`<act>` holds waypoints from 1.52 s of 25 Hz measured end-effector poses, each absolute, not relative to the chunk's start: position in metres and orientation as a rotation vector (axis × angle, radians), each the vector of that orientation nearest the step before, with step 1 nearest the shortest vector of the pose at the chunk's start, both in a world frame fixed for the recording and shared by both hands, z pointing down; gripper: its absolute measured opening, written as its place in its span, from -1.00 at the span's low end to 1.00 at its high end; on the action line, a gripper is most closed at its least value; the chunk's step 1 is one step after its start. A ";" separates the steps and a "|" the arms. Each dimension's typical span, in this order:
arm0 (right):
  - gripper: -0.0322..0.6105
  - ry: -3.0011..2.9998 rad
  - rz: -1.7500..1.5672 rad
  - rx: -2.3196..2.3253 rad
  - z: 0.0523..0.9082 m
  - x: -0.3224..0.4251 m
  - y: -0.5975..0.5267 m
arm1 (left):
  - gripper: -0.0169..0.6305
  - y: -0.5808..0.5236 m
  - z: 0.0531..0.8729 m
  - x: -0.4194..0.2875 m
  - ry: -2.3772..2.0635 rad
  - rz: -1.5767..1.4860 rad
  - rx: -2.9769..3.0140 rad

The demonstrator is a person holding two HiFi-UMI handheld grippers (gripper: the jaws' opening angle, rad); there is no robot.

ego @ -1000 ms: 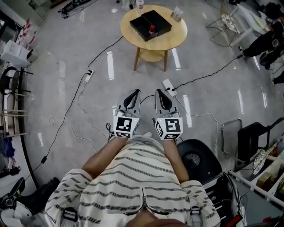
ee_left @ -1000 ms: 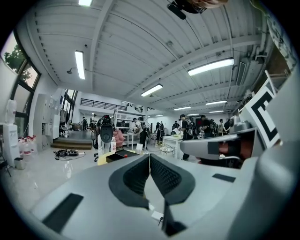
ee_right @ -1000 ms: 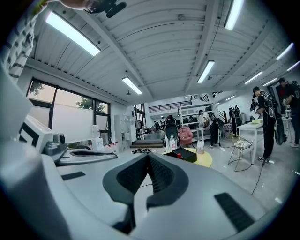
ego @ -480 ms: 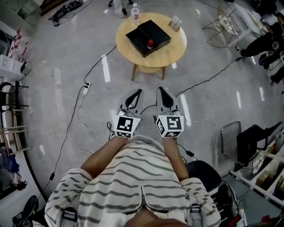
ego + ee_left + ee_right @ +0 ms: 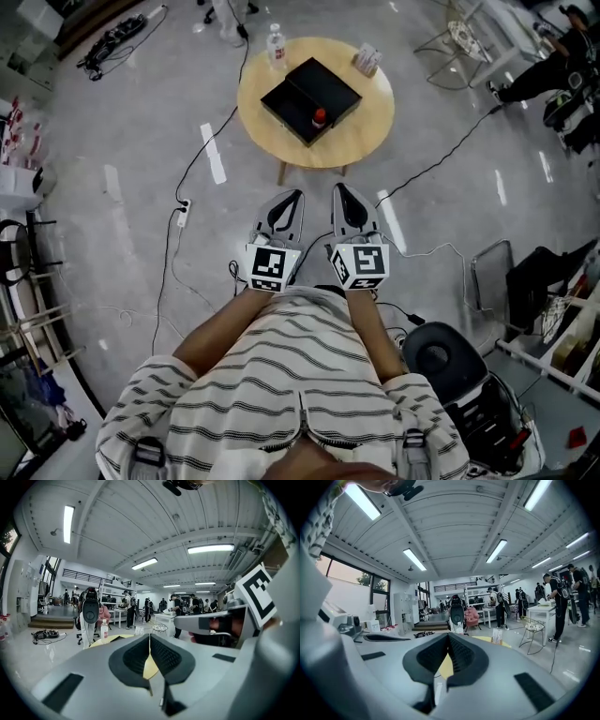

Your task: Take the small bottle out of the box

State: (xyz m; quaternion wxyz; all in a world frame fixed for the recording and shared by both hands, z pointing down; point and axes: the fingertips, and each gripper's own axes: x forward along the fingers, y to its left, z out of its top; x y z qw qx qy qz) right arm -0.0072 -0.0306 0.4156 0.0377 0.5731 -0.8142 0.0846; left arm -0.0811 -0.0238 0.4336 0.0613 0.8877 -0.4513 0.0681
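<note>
The table (image 5: 370, 131) stands on the floor ahead of the person, and the box (image 5: 328, 86) lies on its middle with the small bottle (image 5: 320, 117) in it, at the side nearest the person. A water bottle (image 5: 276, 44) stands behind the box at the table's far left edge, and a small carton (image 5: 367, 60) at its far right. The left tongs (image 5: 293, 195) and right tongs (image 5: 338, 187) are side by side short of the table, with a power strip (image 5: 184, 212) on the floor to their left.
</note>
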 end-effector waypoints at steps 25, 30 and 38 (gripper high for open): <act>-0.86 -2.477 0.308 1.738 0.442 0.035 -0.124 | -0.88 -0.130 0.461 -0.036 -1.322 0.248 2.681; -0.86 -2.503 0.307 1.685 0.448 0.037 -0.130 | -0.88 -0.141 0.465 -0.026 -1.329 0.270 2.676; -0.86 -2.505 0.364 1.658 0.460 0.043 -0.136 | -0.88 -0.162 0.485 -0.021 -1.359 0.319 2.635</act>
